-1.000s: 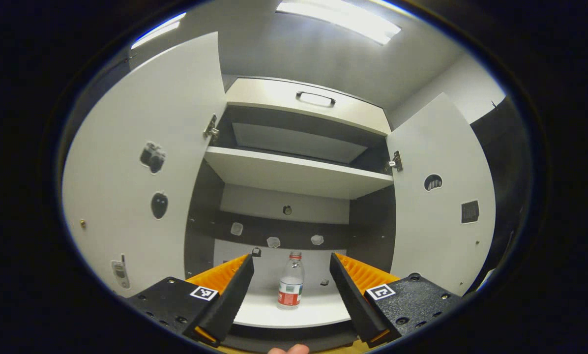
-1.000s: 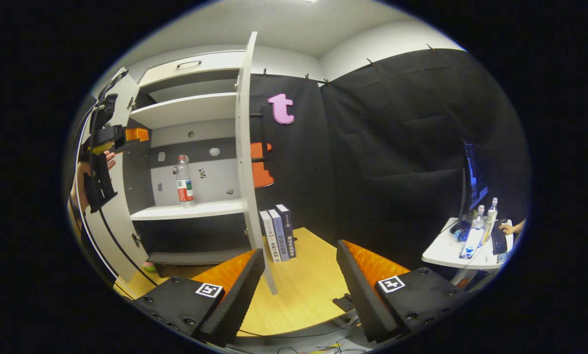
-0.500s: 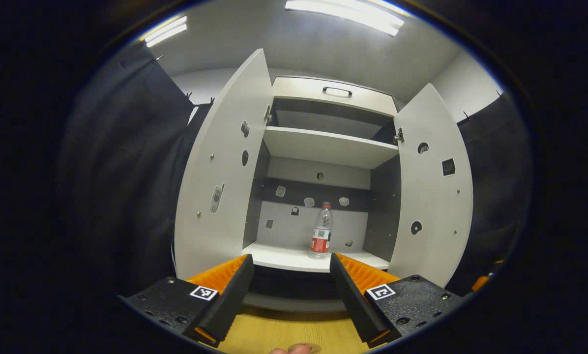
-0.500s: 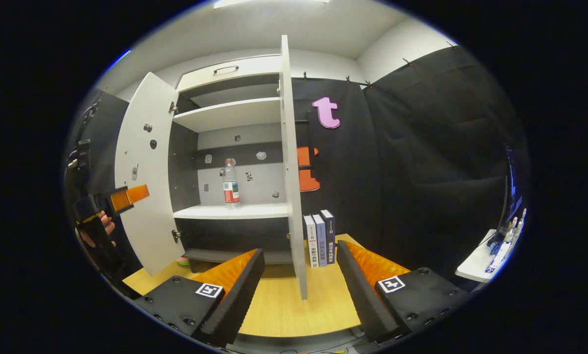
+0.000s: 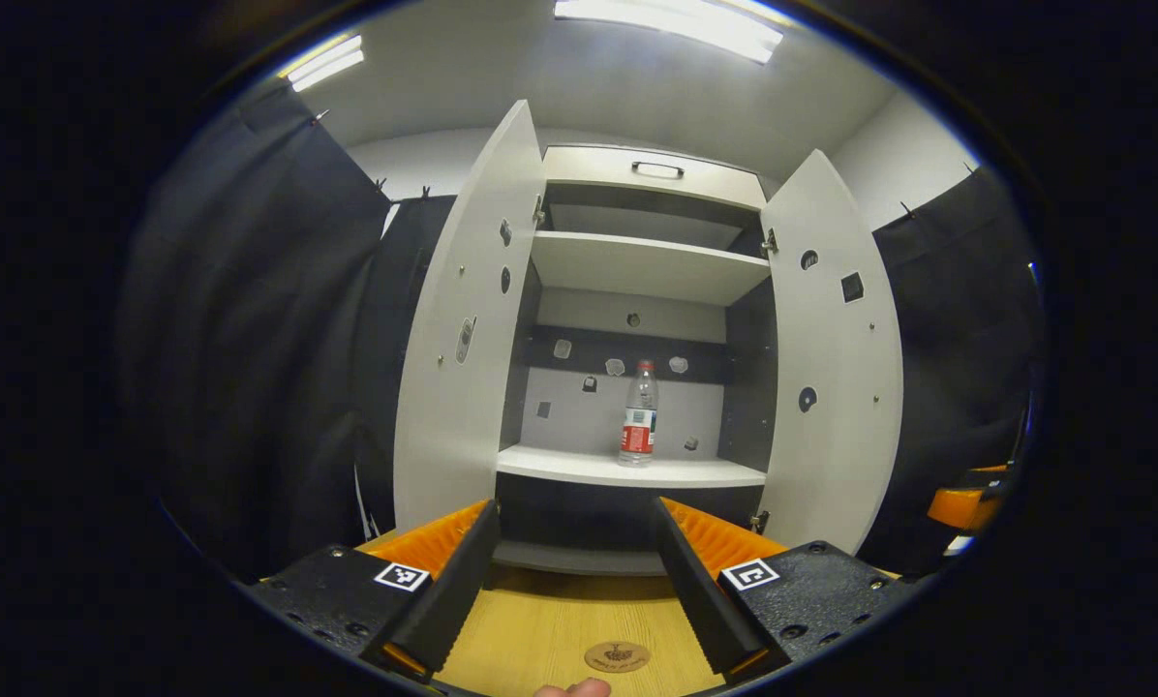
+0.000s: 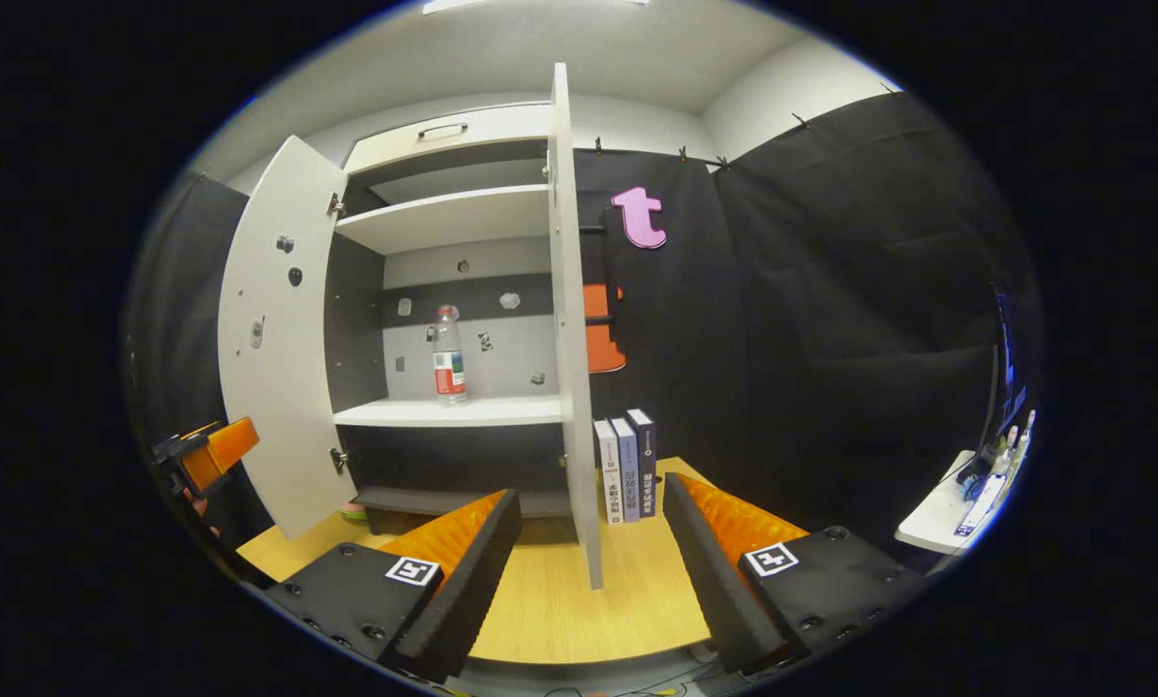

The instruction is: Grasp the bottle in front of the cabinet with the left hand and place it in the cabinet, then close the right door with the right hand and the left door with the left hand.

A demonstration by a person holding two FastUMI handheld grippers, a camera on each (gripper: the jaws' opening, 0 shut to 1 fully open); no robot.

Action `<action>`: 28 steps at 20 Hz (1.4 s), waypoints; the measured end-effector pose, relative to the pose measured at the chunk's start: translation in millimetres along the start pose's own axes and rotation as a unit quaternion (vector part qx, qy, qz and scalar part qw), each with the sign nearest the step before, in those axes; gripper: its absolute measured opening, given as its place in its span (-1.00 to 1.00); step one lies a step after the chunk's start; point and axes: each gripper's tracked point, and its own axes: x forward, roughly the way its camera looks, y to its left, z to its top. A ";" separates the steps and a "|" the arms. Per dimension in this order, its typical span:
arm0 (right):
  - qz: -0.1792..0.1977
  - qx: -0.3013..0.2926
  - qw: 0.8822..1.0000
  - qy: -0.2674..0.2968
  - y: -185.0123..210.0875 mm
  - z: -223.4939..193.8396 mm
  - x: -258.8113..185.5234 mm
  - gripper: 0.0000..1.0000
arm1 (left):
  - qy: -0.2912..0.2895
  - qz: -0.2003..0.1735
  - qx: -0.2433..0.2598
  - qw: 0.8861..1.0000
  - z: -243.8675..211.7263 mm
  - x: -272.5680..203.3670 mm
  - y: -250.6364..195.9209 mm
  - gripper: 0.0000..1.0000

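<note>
Change since earlier frame: left gripper drawn back from the cabinet; bottle now farther off.
Bottle: upright on lower shelf, inside cabinet, free of both grippers.
Left door, right door: both open.
Left gripper: fingers apart, empty, over wooden table.
Right gripper: fingers apart, empty, right door's edge between them, farther off.
Books: upright beside cabinet.
</note>
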 end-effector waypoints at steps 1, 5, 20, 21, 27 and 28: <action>-0.007 0.003 1.000 -0.009 -9.2 13.4 7.3 0.97 | -0.001 -0.001 0.001 1.000 0.2 1.9 3.3 0.89; -0.012 0.062 0.998 -0.027 -41.3 62.8 43.7 0.96 | 0.011 -0.002 0.007 1.000 -12.6 -5.2 11.9 0.89; -0.037 0.038 0.996 -0.065 -76.7 124.6 151.8 0.95 | 0.017 0.054 -0.001 0.998 -21.4 -10.4 73.1 0.89; -0.035 0.033 0.997 -0.064 -75.1 125.0 152.6 0.95 | 0.020 0.048 -0.011 0.999 -23.9 -9.1 72.1 0.89; -0.025 0.022 0.998 -0.062 -57.9 123.5 147.4 0.95 | -0.001 0.042 -0.016 0.999 -10.3 3.6 77.5 0.89; -0.020 0.017 0.998 -0.060 -52.1 121.5 146.7 0.95 | -0.004 0.040 -0.017 0.999 -7.4 4.7 77.1 0.89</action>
